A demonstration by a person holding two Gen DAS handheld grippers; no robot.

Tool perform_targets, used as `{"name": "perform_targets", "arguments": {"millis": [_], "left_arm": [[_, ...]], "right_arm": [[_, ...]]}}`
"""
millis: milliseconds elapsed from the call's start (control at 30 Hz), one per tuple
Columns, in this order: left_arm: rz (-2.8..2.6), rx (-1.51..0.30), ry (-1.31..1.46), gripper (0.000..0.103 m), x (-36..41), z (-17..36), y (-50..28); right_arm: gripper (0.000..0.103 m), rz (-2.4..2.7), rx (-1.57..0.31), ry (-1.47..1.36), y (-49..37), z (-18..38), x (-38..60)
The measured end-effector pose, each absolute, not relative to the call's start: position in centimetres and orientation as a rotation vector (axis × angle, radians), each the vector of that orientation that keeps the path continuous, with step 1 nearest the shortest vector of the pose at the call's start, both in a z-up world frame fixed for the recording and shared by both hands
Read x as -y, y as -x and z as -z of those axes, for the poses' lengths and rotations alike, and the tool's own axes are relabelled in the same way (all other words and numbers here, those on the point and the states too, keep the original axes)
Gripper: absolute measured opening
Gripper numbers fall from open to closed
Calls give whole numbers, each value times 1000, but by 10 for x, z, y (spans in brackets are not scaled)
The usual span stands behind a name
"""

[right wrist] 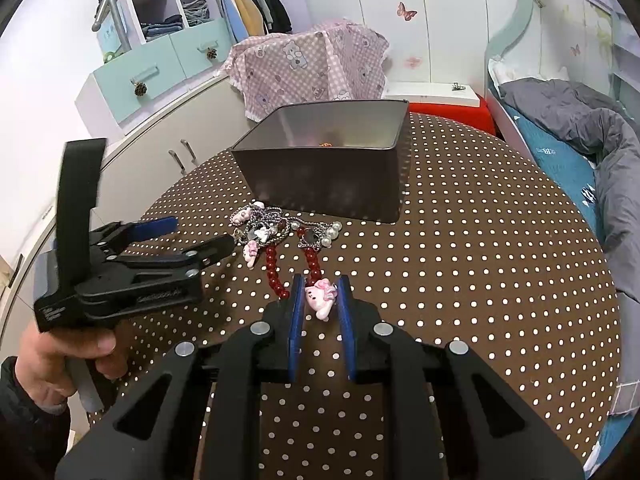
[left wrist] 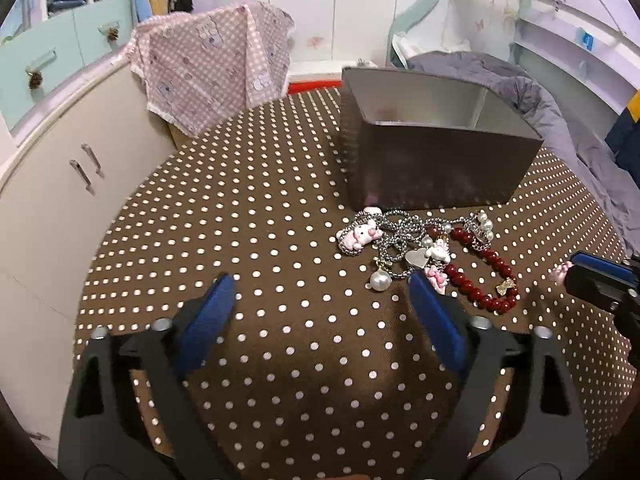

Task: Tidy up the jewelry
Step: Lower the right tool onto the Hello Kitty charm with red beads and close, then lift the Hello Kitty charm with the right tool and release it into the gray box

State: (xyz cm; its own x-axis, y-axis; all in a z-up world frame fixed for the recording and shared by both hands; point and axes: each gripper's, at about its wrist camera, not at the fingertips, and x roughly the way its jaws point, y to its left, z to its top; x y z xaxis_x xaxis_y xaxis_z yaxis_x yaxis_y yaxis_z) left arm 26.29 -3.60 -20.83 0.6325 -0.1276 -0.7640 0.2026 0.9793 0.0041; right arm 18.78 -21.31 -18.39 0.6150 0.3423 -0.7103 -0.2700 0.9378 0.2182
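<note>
In the left wrist view, the left gripper (left wrist: 320,292) hovers over the brown polka-dot tablecloth (left wrist: 256,240) with its blue-padded jaws spread wide and nothing between them. The jewelry pile (left wrist: 424,252) lies on the cloth just in front of the grey metal tin (left wrist: 436,152), nearly touching its near wall: silver chain loops, pearls, a silver heart, pink cat charms and a red bead bracelet (left wrist: 480,284) that trails away from the tin. The right-hand jaw tip sits just beside the pile's near edge. The right gripper (left wrist: 600,276) enters at the frame's right edge, a pink charm at its tip. A pink checked cloth (left wrist: 212,76) is draped behind the tin. In the right wrist view, the right gripper (right wrist: 320,292) has its blue pads drawn close on either side of a pink cat charm (right wrist: 320,298), pinching it at the end of the red bead bracelet (right wrist: 276,272), whose strands run back toward the pile (right wrist: 280,232) in front of the tin (right wrist: 324,168). The left gripper (right wrist: 200,240), held in the left hand (right wrist: 68,352), stands open to the left of the pile.
</note>
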Motion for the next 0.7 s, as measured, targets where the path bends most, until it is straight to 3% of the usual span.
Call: {"name": "perform_targets", "arguments": {"millis": [133, 233, 300, 700], "left_arm": [[235, -883, -85, 54, 38, 210, -269], [272, -879, -68, 33, 38, 208, -269], [305, -881, -39, 10, 35, 208, -269], [360, -796, 6, 11, 15, 176, -245]], "right_arm": [[15, -352, -838, -94, -188, 183, 214], [15, -351, -841, -94, -188, 183, 213], [15, -351, -840, -91, -188, 183, 213], [15, -360, -791, -84, -186, 159, 216]]}}
